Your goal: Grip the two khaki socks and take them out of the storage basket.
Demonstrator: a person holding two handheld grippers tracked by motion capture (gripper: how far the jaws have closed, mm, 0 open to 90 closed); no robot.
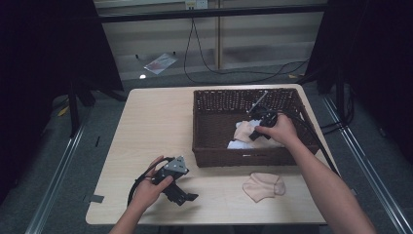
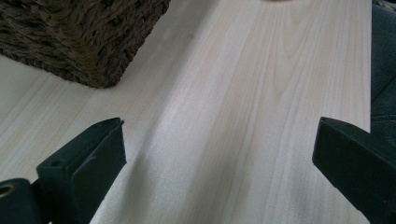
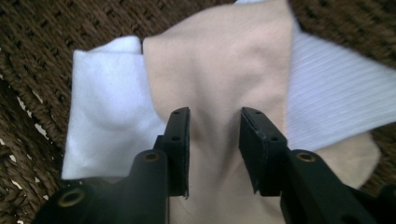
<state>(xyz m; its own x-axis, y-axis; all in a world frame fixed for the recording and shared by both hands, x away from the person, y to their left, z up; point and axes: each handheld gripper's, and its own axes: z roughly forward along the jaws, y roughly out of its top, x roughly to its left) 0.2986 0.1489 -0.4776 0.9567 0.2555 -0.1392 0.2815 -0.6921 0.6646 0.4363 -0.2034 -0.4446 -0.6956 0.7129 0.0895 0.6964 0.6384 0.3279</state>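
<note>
I've got the right gripper (image 3: 214, 116) down inside the wicker basket (image 1: 209, 146), sitting over the beige sock (image 3: 219, 60) that lies on the basket floor. From the right gripper view, its jaws stand narrow, one on each side of a raised fold in that beige fabric; the cloth bunches up between them, though I cannot tell for sure whether the pads are pressing on it yet. The sock drapes across a white cloth (image 3: 102, 98) on one side of it and a pale ribbed white piece (image 3: 336, 93) on the other, all lying on the dark weave. In the high view the right hand (image 1: 280, 129) sits by the near wall of the basket, toward its right half, with the beige sock showing just left of the fingers.

Outside the basket, a second beige sock (image 1: 263, 185) lies flat on the surface, just in front of the basket's near wall and apart from it.

The left gripper (image 1: 181, 193) rests low on the surface, in front of the basket's near-left corner and well apart from it. Its jaws stand wide, bare wood between them, and the basket corner shows ahead in the left gripper view.
</note>
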